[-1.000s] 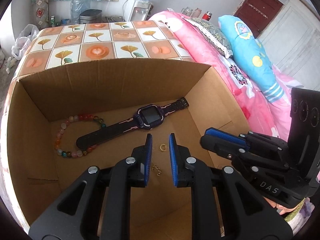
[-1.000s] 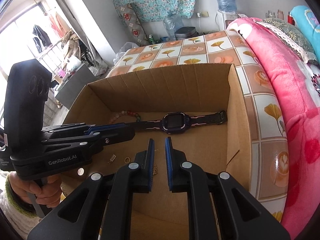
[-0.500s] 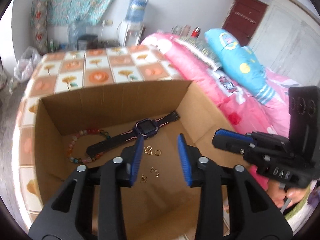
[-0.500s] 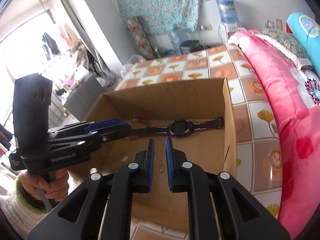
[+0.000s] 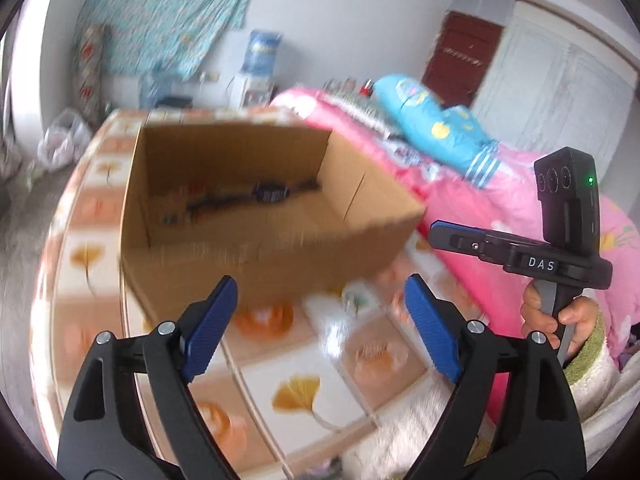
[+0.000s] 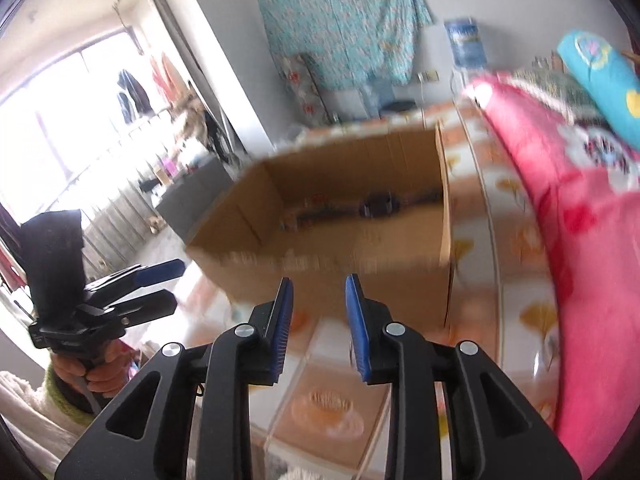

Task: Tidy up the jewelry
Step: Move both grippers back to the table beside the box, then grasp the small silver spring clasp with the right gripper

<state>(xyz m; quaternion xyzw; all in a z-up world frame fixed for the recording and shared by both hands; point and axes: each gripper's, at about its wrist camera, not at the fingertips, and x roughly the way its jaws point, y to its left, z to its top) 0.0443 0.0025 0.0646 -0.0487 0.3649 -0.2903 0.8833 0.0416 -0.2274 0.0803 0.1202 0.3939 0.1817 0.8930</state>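
Dark watch [image 5: 271, 193] flat in cardboard box [image 5: 256, 264]

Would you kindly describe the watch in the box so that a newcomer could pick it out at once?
Find the open brown cardboard box on the tiled floral tabletop beside the pink quilted bed. On its floor, near the far wall, lies the dark wristwatch with its strap stretched flat. It is the one long black band with a square face; the blurred coloured beads at its left end are small and bright.

A white wall [image 5: 340, 20] carries a hanging turquoise floral cloth [image 5: 168, 16]; right of it a blue-bottled water dispenser [image 5: 260, 60], further right a dark red door [image 5: 464, 56]. Daylight floods a big window [image 6: 60, 112].
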